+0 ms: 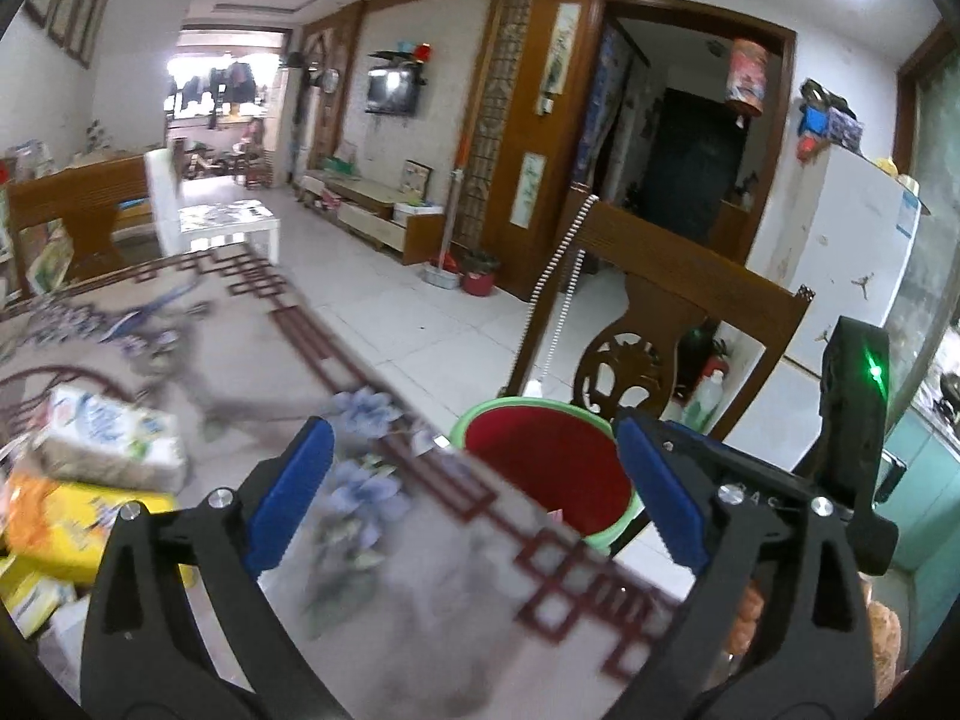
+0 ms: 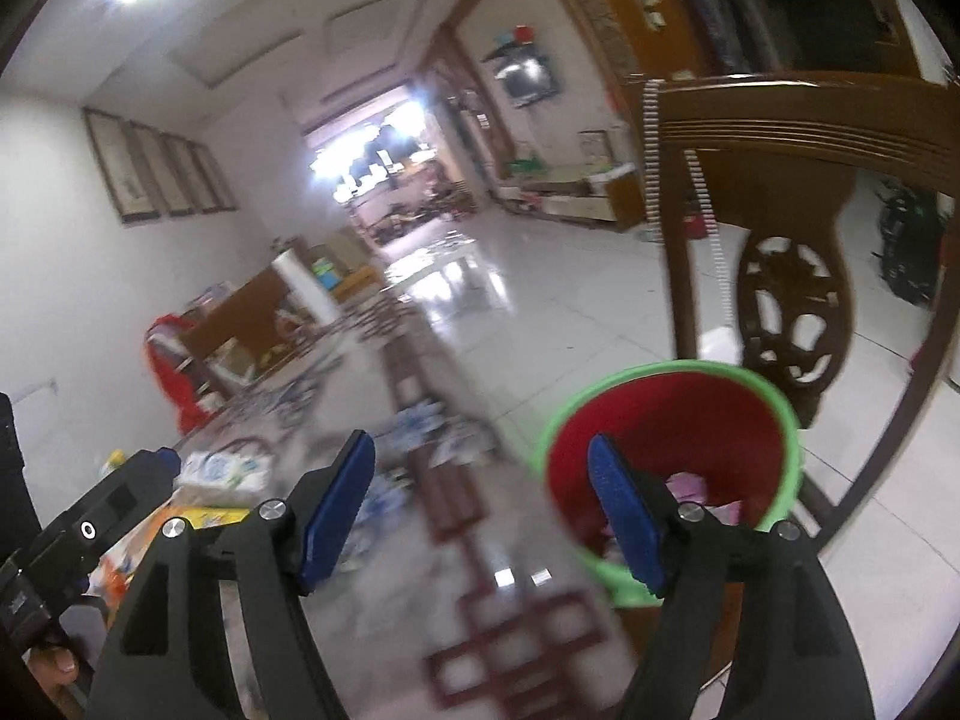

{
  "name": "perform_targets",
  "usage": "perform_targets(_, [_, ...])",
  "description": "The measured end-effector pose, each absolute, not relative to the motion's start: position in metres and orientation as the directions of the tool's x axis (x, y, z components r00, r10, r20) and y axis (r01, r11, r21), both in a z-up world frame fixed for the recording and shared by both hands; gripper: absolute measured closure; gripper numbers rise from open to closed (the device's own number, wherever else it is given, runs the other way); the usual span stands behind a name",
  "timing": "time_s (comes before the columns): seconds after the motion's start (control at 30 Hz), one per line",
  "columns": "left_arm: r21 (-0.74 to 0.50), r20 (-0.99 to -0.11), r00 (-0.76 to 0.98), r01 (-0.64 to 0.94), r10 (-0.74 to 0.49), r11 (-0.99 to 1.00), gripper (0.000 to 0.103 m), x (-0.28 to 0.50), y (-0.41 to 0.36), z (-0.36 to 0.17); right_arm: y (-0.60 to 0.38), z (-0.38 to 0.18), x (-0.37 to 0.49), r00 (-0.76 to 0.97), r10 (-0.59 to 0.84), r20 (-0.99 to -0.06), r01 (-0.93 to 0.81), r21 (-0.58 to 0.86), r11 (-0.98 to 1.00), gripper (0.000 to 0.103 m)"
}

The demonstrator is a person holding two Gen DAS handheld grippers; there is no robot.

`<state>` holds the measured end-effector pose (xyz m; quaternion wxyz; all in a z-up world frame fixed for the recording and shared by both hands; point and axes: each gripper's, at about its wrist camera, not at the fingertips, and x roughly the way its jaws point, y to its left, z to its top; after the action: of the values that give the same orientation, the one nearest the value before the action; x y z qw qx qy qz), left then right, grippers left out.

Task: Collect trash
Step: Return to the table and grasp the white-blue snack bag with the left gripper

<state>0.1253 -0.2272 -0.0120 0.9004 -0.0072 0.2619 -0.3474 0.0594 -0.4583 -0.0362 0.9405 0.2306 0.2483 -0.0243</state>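
Both grippers empty, jaws apart: left gripper (image 1: 474, 480), right gripper (image 2: 480, 510). Trash = packets (image 1: 90, 480) piled on table (image 1: 420, 600), far left of L jaws; L nearer. Bin (image 2: 666, 468) off table edge, under R.

red bin (image 1: 540, 462), green rim, floral tablecloth (image 1: 372, 492)

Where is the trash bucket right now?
The red bucket with a green rim sits just past the table's right edge, in front of the carved wooden chair; the right wrist view shows it behind the right gripper's right finger.
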Motion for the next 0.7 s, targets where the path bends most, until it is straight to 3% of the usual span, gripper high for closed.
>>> perform_targets(0.43, [-0.232,-0.518,0.757,0.323,-0.398,0.917,0.009,0.096,-0.066,-0.052,-0.335,-0.046,0.076,0.808,0.266,-0.525,-0.051,0.387,0.921,0.027])
perform_targets(0.7, [-0.143,-0.586,0.777,0.181,-0.23,0.973,0.009,0.09,0.042,-0.066,-0.271,-0.051,0.086,0.768,0.302,-0.565,-0.122,0.334,0.935,0.027])
